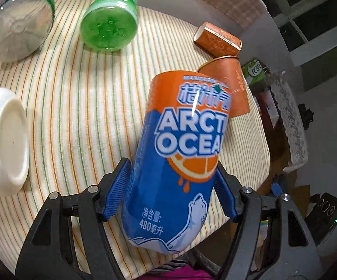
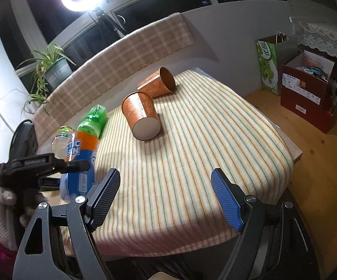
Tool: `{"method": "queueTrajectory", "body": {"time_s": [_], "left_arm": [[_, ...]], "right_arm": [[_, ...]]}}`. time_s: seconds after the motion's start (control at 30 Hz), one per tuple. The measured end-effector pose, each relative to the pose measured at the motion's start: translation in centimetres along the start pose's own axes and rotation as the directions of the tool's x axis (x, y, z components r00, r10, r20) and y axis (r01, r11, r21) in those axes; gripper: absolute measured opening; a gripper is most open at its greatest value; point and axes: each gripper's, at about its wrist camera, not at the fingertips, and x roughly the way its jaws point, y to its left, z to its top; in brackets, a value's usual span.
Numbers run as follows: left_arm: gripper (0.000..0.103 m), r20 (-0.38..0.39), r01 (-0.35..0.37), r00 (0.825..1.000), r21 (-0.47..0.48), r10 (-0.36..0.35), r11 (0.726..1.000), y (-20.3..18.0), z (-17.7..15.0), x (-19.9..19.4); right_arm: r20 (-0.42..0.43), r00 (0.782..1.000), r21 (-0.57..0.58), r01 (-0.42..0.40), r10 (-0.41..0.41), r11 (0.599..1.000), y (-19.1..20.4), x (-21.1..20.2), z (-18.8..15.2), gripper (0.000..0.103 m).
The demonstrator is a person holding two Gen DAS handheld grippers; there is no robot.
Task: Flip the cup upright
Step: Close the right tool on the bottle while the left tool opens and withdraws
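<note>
My left gripper (image 1: 172,187) is shut on a blue and orange Arctic Ocean bottle (image 1: 180,154) and holds it tilted above the striped cloth; the bottle also shows at the left of the right wrist view (image 2: 79,161). Two orange paper cups lie on the cloth. The nearer cup (image 2: 141,115) rests tilted with its base toward me and shows behind the bottle (image 1: 229,84). The farther cup (image 2: 159,84) lies on its side, mouth to the right, also seen in the left view (image 1: 217,39). My right gripper (image 2: 166,193) is open and empty over the cloth's near part.
A green bottle (image 1: 109,26) and a clear bottle (image 1: 19,28) lie at the far side. A white bowl (image 1: 2,140) lies tipped at the left. The striped cloth (image 2: 203,140) covers the table. Boxes (image 2: 308,91) stand on the wooden floor to the right.
</note>
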Motion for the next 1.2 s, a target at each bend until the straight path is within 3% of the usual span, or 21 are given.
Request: {"method": "queueTrajectory", "body": {"time_s": [0.23,0.5,0.63,0.77,0.87,0.93,1.0,1.07,1.13,1.2], "left_arm": [[0.074,-0.003,-0.014,1.0,0.0,0.014,1.0,0.7,0.0,-0.2],[0.075,0.104,-0.131,0.988,0.137,0.117,0.982,-0.6,-1.6,-3.4],[0.075,0.257,-0.26,0.945,0.21,0.203,0.942,-1.4,-3.9,-6.6],[0.076,0.343,-0.311,0.91,0.196,0.232,0.93,-1.0,-6.0,-9.2],[0.076,0.408,-0.384,0.866,0.171,0.289,0.907,-0.5,-7.5,-11.2],[0.076,0.437,-0.404,0.845,0.144,0.308,0.904,0.1,-8.2,-12.4],[0.078,0.449,-0.405,0.835,0.113,0.317,0.907,0.8,-8.8,-13.3],[0.079,0.459,-0.417,0.824,0.093,0.333,0.904,1.5,-9.4,-14.0],[0.079,0.47,-0.443,0.805,0.073,0.361,0.893,2.1,-10.1,-14.5],[0.079,0.475,-0.442,0.799,0.051,0.368,0.895,2.7,-10.7,-14.9]], "right_arm": [[-0.018,1.0,-0.017,-0.01,0.009,1.0,1.1,0.5,-0.1,0.08],[-0.053,0.995,-0.024,-0.084,0.083,0.996,3.1,1.2,0.7,0.08],[-0.076,0.988,-0.018,-0.134,0.133,0.991,4.5,1.9,1.3,0.08],[-0.123,0.977,-0.013,-0.179,0.176,0.984,6.0,3.6,1.8,0.08],[-0.18,0.961,-0.007,-0.212,0.208,0.977,7.1,5.4,2.2,0.08],[-0.226,0.946,0.007,-0.236,0.231,0.972,7.8,6.9,2.5,0.08],[-0.275,0.928,0.028,-0.254,0.252,0.967,8.2,8.1,2.7,0.08],[-0.334,0.894,0.073,-0.292,0.299,0.954,8.6,9.6,2.7,0.08],[-0.37,0.874,0.105,-0.296,0.313,0.949,8.9,10.7,2.7,0.08],[-0.396,0.864,0.112,-0.291,0.312,0.95,9.2,11.6,2.6,0.08]]}}
